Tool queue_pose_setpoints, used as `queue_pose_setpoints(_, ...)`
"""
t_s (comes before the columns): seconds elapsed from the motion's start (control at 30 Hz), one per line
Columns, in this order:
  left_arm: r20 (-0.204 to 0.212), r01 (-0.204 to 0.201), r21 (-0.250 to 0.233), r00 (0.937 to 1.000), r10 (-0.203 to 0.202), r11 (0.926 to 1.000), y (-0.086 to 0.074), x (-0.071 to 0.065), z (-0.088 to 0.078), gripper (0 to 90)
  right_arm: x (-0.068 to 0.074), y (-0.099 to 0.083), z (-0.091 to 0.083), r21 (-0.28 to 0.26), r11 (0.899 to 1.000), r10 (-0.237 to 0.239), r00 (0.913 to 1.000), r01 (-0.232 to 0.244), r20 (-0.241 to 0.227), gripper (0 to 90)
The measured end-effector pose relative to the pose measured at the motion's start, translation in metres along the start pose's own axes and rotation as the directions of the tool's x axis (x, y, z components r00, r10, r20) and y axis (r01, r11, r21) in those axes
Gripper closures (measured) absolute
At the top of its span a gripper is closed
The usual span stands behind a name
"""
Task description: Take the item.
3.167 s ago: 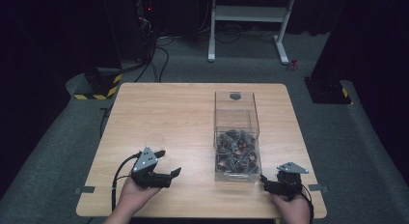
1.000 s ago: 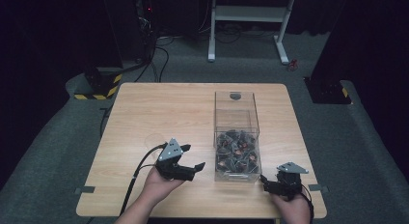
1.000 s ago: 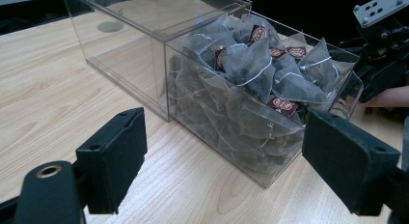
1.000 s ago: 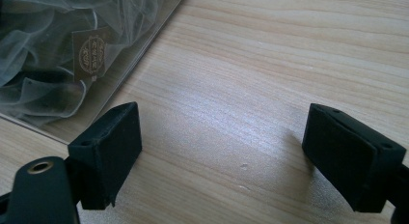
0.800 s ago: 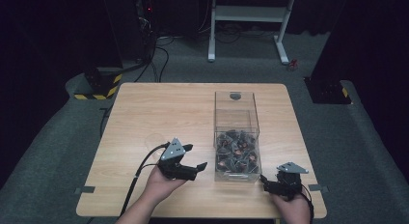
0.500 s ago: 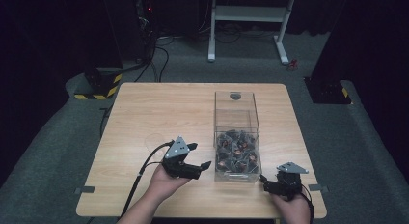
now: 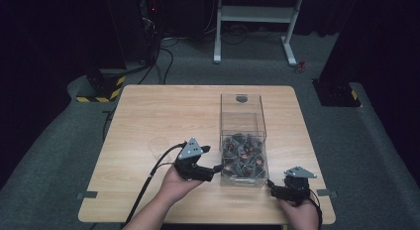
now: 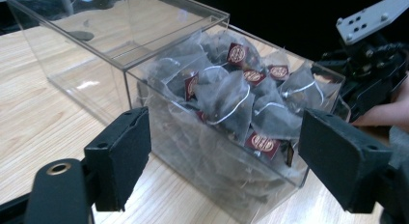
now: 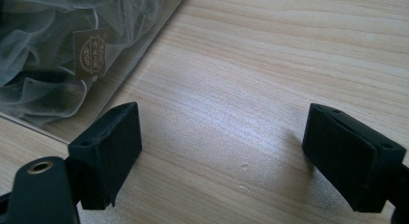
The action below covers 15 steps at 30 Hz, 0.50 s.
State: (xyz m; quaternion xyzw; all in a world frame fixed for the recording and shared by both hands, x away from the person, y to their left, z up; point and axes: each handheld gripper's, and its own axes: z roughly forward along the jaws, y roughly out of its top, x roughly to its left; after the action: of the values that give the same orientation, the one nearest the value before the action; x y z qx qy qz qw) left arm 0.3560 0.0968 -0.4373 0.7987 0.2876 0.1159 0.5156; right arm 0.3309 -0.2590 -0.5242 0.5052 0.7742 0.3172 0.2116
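A clear plastic box [image 7: 242,116] stands right of centre on the wooden table [image 7: 163,116]. Its near half is heaped with mesh tea bags [image 7: 241,155] bearing dark red tags. My left gripper [image 7: 210,159] is open just left of the box's near end, jaws pointing at it. In the left gripper view the jaws stand wide apart on either side of the box's near corner, with the tea bags [image 8: 226,89] behind the wall. My right gripper [image 7: 273,189] rests open at the box's front right corner. Between its jaws [image 9: 222,151] lies bare wood, and tea bags [image 9: 58,55] show at upper left.
A small dark round mark [image 7: 241,98] sits at the box's far end. The left gripper's cable [image 7: 148,183] trails off the front edge. White stand legs [image 7: 257,27] are on the floor behind the table. The table's left half [image 7: 148,116] is bare wood.
My left gripper has moved right and forward from the front left of the table up to the box's near left side. The right gripper has stayed put.
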Motion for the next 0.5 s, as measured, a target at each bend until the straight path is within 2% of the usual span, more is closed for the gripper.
queue_pose_setpoints(0.2,0.002,0.008,0.004,1.0000,-0.008,1.0000,0.001,0.001,0.006,21.6,0.000,0.000,0.000,-0.001,1.000,-0.003,1.0000,0.003,0.000,13.8)
queue_pose_setpoints(0.5,0.007,-0.014,0.014,0.9999,0.014,0.9998,0.007,-0.002,0.017,25.2,0.000,0.000,0.000,-0.001,1.000,-0.004,1.0000,0.004,-0.001,13.8)
